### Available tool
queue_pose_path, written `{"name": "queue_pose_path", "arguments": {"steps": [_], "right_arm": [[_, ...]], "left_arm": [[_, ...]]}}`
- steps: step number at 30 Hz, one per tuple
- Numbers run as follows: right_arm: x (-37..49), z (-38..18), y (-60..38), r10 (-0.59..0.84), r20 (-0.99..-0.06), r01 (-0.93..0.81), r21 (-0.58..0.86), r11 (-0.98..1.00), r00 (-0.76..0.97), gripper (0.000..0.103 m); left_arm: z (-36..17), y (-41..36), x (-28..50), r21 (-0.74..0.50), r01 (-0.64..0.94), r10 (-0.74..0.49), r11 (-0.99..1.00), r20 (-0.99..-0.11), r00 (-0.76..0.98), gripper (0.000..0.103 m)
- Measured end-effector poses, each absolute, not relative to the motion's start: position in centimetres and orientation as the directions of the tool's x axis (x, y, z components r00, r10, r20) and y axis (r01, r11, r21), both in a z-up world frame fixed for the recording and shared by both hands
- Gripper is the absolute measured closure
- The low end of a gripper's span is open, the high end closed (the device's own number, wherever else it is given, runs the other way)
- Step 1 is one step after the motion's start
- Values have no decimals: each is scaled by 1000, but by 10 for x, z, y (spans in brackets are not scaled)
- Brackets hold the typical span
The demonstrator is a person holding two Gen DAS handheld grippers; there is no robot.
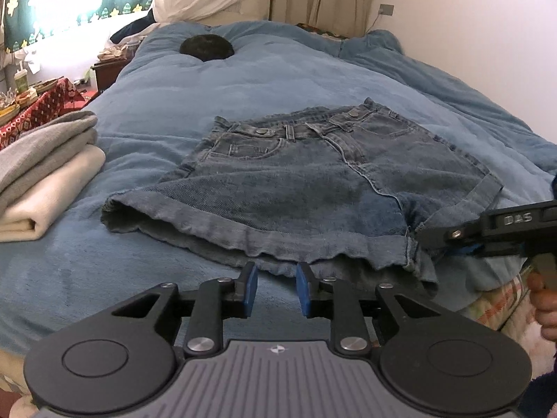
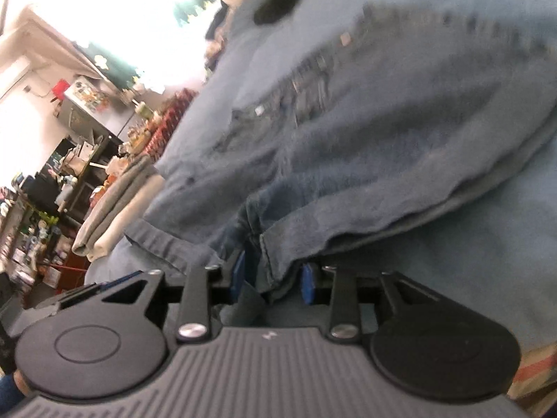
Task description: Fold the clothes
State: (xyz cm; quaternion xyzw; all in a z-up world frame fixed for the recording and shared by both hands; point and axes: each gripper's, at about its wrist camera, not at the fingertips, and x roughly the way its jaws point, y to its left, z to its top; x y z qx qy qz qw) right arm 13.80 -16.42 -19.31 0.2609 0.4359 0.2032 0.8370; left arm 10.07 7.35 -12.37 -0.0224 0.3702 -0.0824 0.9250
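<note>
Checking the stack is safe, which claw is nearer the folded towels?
Left. The left claw sits at the shorts' hem, towels off to its left; the right claw is farther right.

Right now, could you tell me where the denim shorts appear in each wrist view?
Left wrist: the denim shorts lie flat mid-frame on the blue blanket, hem near the left gripper.
Right wrist: the shorts fill the blurred centre and right, hem between the right gripper fingers.
Shared landmark: the folded grey and cream stack, left of the shorts.
</note>
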Motion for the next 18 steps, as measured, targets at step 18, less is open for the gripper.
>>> {"name": "queue_pose_path", "arguments": {"steps": [18], "right_arm": [[140,-200,-181,604,-730,-137,595,792,321,88]], "left_arm": [[-119,83,115,-133,121,-180,984,-678,713,79]]}}
